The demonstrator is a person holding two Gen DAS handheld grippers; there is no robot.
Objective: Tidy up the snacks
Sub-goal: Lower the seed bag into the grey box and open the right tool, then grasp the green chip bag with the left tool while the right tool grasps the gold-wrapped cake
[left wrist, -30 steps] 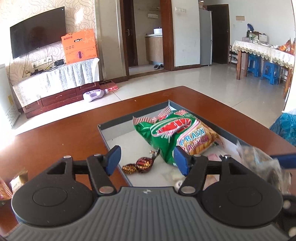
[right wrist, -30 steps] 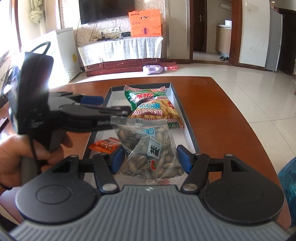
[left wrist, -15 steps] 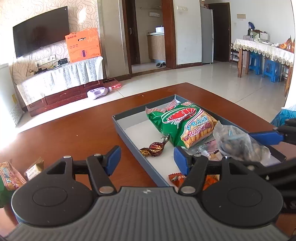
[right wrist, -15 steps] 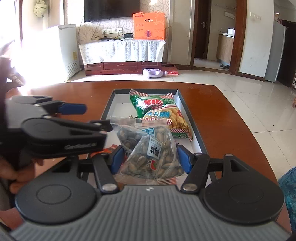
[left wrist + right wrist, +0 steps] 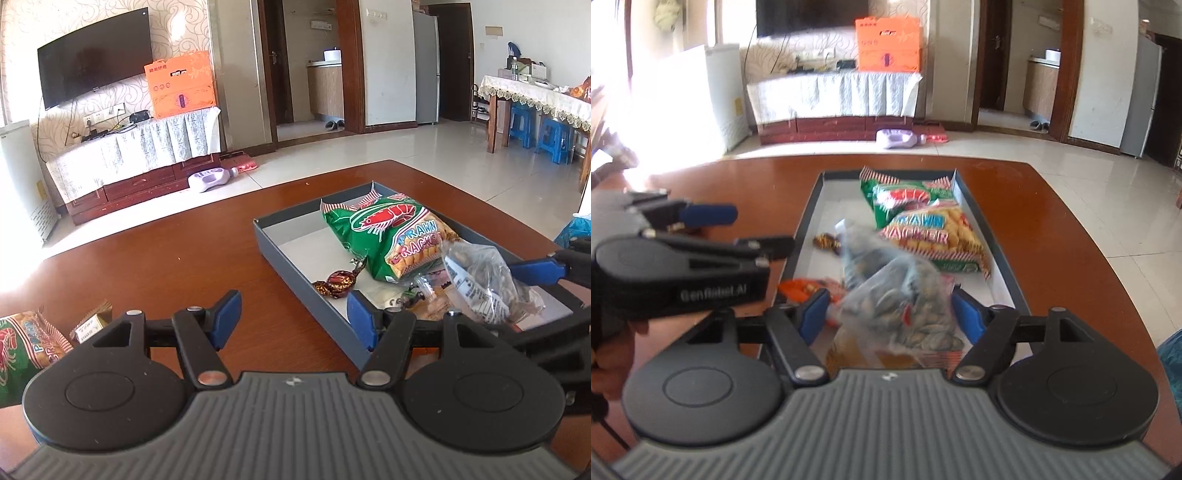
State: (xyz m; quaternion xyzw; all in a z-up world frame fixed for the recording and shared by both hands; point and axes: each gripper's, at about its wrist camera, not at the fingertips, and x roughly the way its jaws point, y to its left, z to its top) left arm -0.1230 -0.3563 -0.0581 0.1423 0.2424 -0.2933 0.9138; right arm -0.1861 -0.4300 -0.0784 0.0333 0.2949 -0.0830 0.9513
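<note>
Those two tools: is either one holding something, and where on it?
The right tool seems to hold the seed bag by its sides, though blur leaves it uncertain. The left tool holds nothing.

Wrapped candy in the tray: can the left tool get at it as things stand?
Probably yes. The left tool is open and empty, and the wrapped candy lies exposed just inside the tray wall, ahead of it. Only that wall sits between them, so it would need to come from above.

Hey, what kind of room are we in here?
Most likely a home living room: a wall-mounted TV above a cloth-covered cabinet, a dining table with blue stools, and a wooden table holding the snack tray.
</note>
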